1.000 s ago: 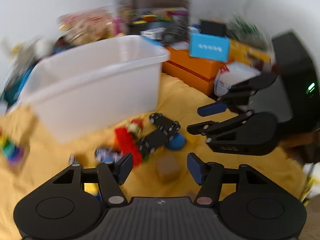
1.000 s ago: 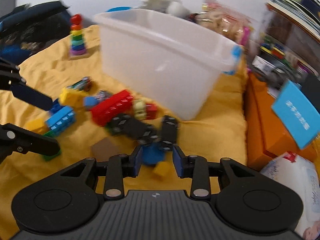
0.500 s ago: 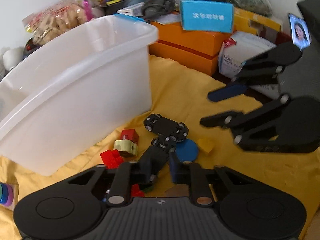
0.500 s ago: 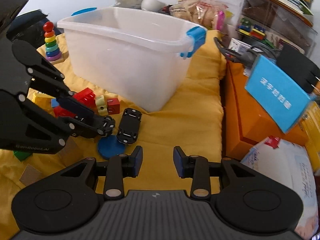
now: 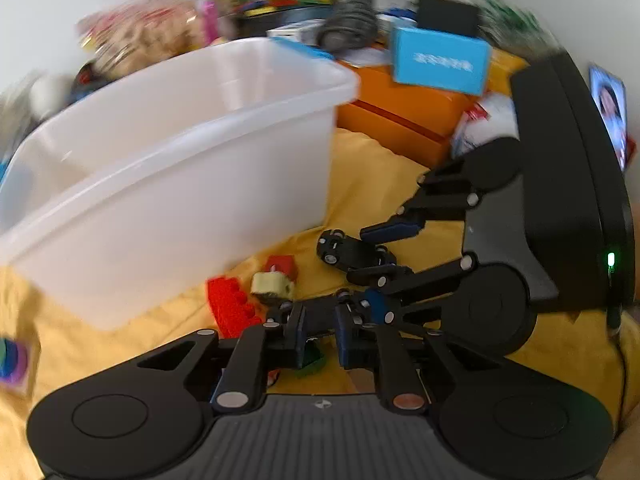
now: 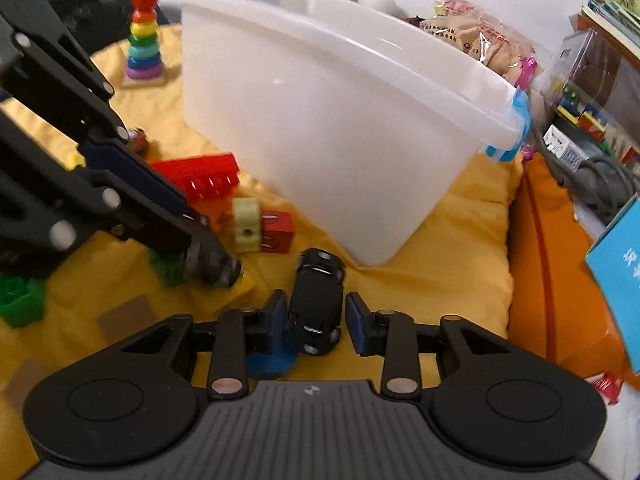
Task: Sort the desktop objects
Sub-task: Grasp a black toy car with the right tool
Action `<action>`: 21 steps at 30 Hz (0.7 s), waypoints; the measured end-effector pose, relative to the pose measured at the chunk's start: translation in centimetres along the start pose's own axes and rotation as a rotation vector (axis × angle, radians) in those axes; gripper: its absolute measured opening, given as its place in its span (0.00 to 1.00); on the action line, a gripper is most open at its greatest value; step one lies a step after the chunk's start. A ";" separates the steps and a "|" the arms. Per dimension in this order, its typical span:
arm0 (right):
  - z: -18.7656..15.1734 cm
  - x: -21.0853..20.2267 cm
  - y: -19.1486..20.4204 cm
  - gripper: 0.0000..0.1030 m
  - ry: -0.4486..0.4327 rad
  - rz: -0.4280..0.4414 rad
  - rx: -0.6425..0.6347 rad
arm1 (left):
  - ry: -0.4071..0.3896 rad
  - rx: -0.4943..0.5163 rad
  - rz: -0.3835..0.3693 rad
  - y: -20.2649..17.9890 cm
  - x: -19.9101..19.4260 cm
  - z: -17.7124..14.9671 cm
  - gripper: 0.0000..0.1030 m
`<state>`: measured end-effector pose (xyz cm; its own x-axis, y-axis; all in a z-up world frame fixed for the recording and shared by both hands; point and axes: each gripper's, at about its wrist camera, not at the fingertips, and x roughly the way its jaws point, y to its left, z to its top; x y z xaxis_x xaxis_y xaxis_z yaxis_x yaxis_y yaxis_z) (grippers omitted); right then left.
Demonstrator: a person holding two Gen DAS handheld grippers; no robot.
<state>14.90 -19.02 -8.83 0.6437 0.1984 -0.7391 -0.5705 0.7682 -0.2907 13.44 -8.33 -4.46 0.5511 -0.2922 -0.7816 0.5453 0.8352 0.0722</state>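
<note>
Two black toy cars lie on the yellow cloth in front of a white plastic bin (image 6: 340,128). My left gripper (image 5: 318,330) is shut on one black toy car (image 5: 316,316); it also shows in the right wrist view (image 6: 208,256). My right gripper (image 6: 316,322) is open, its fingers on either side of the other black toy car (image 6: 318,300), which shows in the left wrist view (image 5: 352,252) too. A blue disc (image 6: 270,360) lies under the right gripper's left finger.
A red brick (image 6: 200,176), a pale wheel block (image 6: 246,230) and a small red block (image 6: 278,232) lie by the bin. Green bricks (image 6: 18,300), a rainbow ring stacker (image 6: 144,44), an orange box (image 6: 560,264) and a blue box (image 5: 438,60) stand around.
My left gripper has lifted slightly with its car still held. My right gripper has moved forward and down, so its open fingers now straddle the second car.
</note>
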 end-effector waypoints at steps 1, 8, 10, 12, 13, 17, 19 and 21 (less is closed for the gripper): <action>-0.2 0.1 -0.2 0.31 0.009 0.003 0.011 | 0.001 0.028 -0.005 -0.2 0.3 0.1 0.22; -1.2 -2.6 -1.4 0.30 0.004 0.004 0.087 | 0.052 0.184 -0.050 -1.2 0.9 0.5 0.40; -1.7 -4.2 -1.8 0.31 -0.012 0.015 0.133 | 0.063 0.220 -0.077 -1.3 0.8 0.2 0.41; -2.5 -5.6 -2.1 0.31 -0.012 0.022 0.176 | 0.087 0.269 -0.091 -1.6 0.7 0.1 0.44; -2.7 -6.0 -2.2 0.31 -0.010 0.021 0.189 | 0.092 0.288 -0.094 -1.7 0.7 0.2 0.47; -3.8 -7.2 -1.8 0.31 0.003 0.002 0.228 | 0.079 0.360 -0.031 -2.1 1.4 0.8 0.57; -4.2 -7.3 -1.7 0.31 0.018 -0.002 0.248 | 0.071 0.343 0.015 -2.1 2.3 0.9 0.56; -4.3 -7.4 -1.7 0.31 0.026 -0.009 0.256 | 0.066 0.278 0.006 -1.7 2.8 1.1 0.44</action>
<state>8.89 -24.40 -5.50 0.6326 0.1777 -0.7538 -0.4152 0.8994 -0.1364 14.75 -11.12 -6.10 0.5177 -0.2490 -0.8185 0.6993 0.6744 0.2370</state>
